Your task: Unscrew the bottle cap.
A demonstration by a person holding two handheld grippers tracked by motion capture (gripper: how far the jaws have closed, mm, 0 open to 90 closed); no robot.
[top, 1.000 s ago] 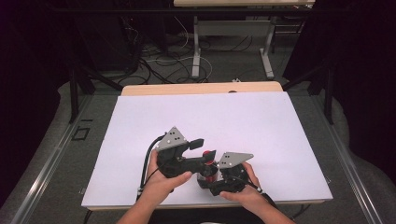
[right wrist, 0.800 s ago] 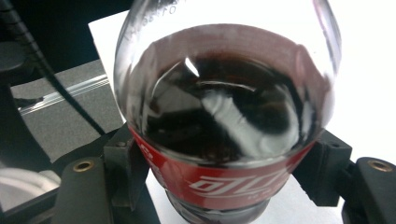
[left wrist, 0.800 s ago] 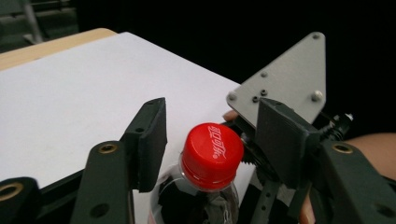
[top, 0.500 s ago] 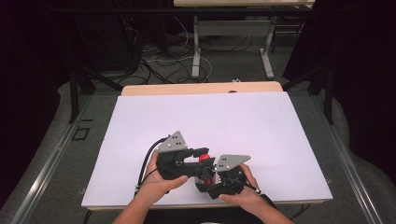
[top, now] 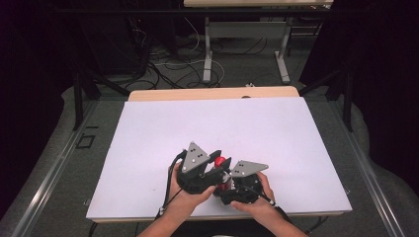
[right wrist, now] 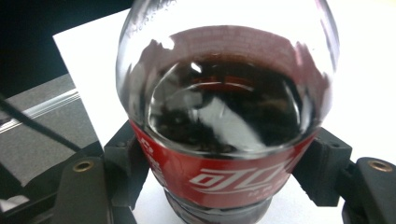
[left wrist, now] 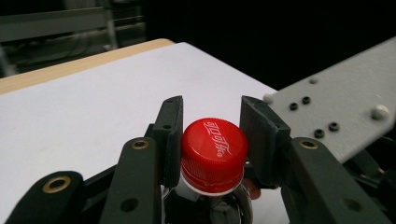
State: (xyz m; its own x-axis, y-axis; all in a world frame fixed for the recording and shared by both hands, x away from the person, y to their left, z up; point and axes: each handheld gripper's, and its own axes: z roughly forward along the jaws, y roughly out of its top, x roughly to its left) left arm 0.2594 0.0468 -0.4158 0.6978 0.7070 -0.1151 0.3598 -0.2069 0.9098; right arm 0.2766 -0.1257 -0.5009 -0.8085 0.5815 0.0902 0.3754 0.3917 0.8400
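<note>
A cola bottle with a red cap (top: 220, 161) stands near the front edge of the white table (top: 212, 128), held between both grippers. My left gripper (top: 214, 165) is shut on the red cap (left wrist: 214, 151), one black jaw pressing each side of it. My right gripper (top: 227, 185) is shut on the bottle's body (right wrist: 224, 116), its jaws clamping the red label (right wrist: 219, 179). Dark cola fills the lower part of the bottle. The grey plate of the right gripper (left wrist: 336, 116) shows at the right of the left gripper view.
A wooden strip (top: 212, 93) runs along the table's far edge. Beyond it are table legs (top: 207, 54) and loose cables (top: 168, 64) on the floor. Dark curtains close in both sides. Bare white surface lies behind and beside the grippers.
Both grippers have stayed on the bottle. The left gripper has shifted and turned a little around the cap, and the cap now sits slightly farther right.
</note>
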